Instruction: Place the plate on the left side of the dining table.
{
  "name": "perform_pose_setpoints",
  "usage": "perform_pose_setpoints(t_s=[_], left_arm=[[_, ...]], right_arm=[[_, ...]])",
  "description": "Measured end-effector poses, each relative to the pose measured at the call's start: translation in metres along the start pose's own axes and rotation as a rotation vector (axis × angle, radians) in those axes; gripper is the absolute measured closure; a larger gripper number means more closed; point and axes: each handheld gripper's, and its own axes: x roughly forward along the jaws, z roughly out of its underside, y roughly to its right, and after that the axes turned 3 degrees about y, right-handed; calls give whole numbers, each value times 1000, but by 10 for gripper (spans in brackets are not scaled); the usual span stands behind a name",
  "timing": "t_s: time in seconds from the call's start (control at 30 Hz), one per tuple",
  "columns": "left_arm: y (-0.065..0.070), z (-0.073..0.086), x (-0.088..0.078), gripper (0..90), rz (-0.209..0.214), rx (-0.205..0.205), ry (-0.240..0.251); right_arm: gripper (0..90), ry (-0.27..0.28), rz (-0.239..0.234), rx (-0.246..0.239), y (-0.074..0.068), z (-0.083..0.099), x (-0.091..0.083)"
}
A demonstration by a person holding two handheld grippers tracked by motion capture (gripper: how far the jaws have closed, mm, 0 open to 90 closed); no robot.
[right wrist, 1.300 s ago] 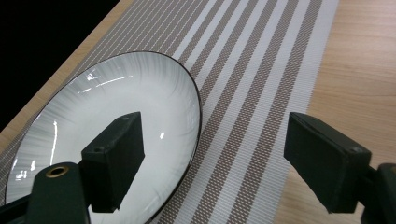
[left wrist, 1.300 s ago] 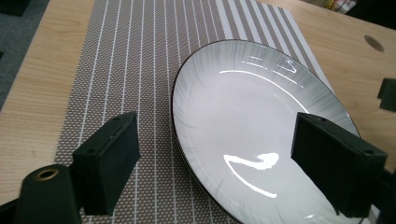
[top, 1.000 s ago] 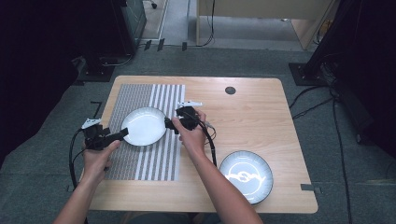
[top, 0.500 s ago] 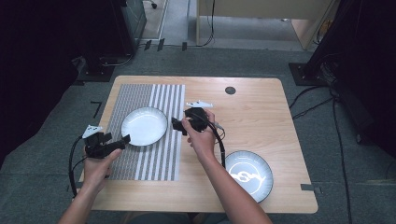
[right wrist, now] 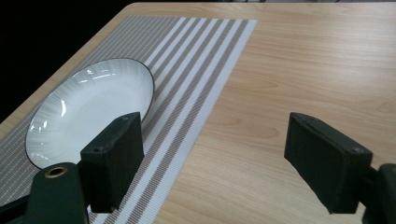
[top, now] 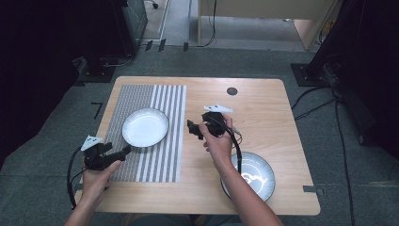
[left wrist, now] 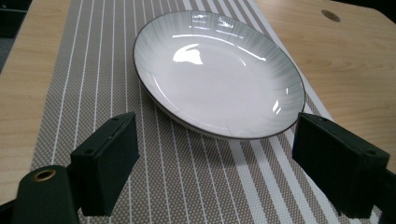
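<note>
Moved: both grippers backed off the white plate.
Tongs: left gripper, right gripper wide open, empty.
Risk: sleeve may bump it.

A patterned dark-rimmed plate sits at the wooden table's near right corner. A round dark grommet marks its far edge.

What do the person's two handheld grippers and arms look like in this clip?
Both the left gripper and the right gripper are black, each with two blocky rectangular jaws, a brass-coloured rivet at the base, a pale grey three-cornered plate on top and a black cable trailing back. The forearms are bare, with no sleeves in view.
</note>
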Motion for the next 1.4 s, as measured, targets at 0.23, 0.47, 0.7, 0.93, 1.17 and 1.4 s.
perform_pose_setpoints(t_s=[0.23,0.47,0.7,0.93,1.17,1.4], left_arm=[[-3,15,-6,145,-22,2,-17],[-5,27,-14,148,-34,18,-31],[-8,37,-19,148,-59,28,-34],[-14,47,-19,153,-105,42,-50],[-15,53,-17,154,-137,54,-56],[-16,58,-15,158,-170,69,-75]], right_arm=[[203,10,27,18,21,10,-25],[203,22,43,24,37,18,-46],[203,35,46,39,47,24,-61],[202,51,57,60,58,30,-80],[201,65,81,74,72,40,-97],[203,70,117,98,90,49,-114]])
